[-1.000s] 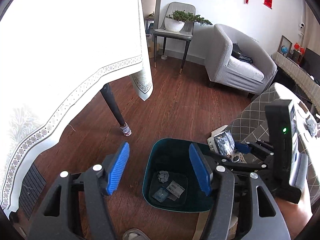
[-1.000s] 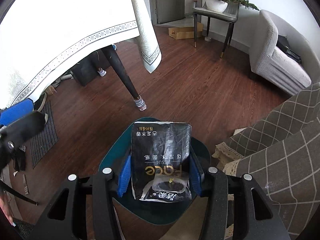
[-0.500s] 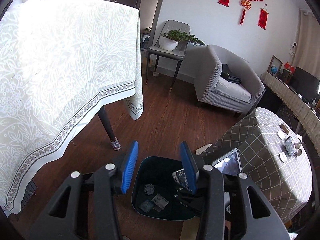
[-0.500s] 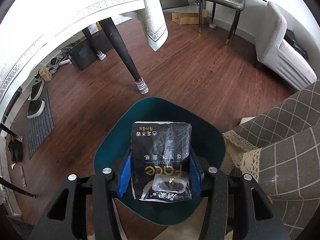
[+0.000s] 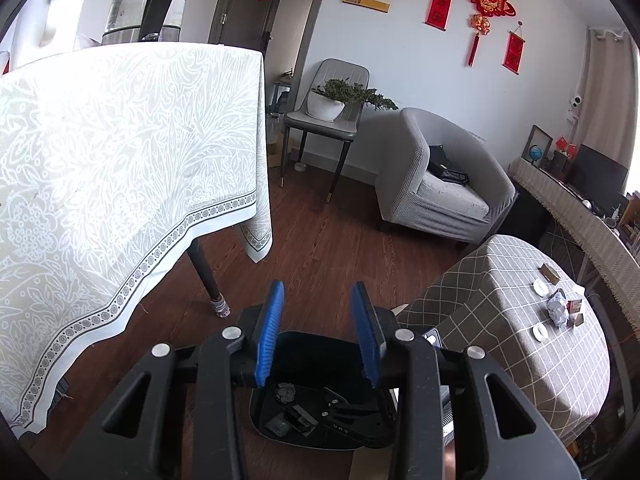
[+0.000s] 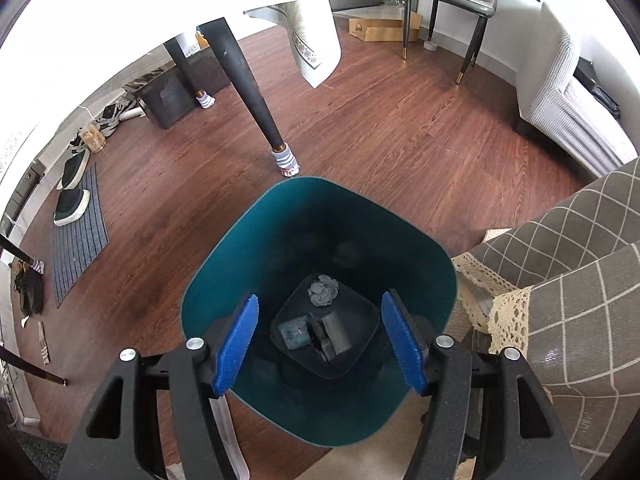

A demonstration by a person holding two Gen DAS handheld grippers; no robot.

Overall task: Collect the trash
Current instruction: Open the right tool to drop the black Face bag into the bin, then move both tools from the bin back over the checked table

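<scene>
Two blue pads of your right gripper (image 6: pixel 320 346) have just been opening and now stand spread with nothing between them, directly over the teal bin (image 6: pixel 400 224). Below the jaws, on the bin floor, lie a dark packet (image 6: pixel 334 334), a blue scrap (image 6: pixel 294 332) and a crumpled wad (image 6: pixel 323 290), so that drop looks done. Lift straight up, clear of the rim. Your left gripper (image 5: pixel 318 330) has just been closing on nothing; beyond it, to the right, a crumpled wrapper (image 5: pixel 557 309) waits on the checked table (image 5: pixel 500 320).
</scene>
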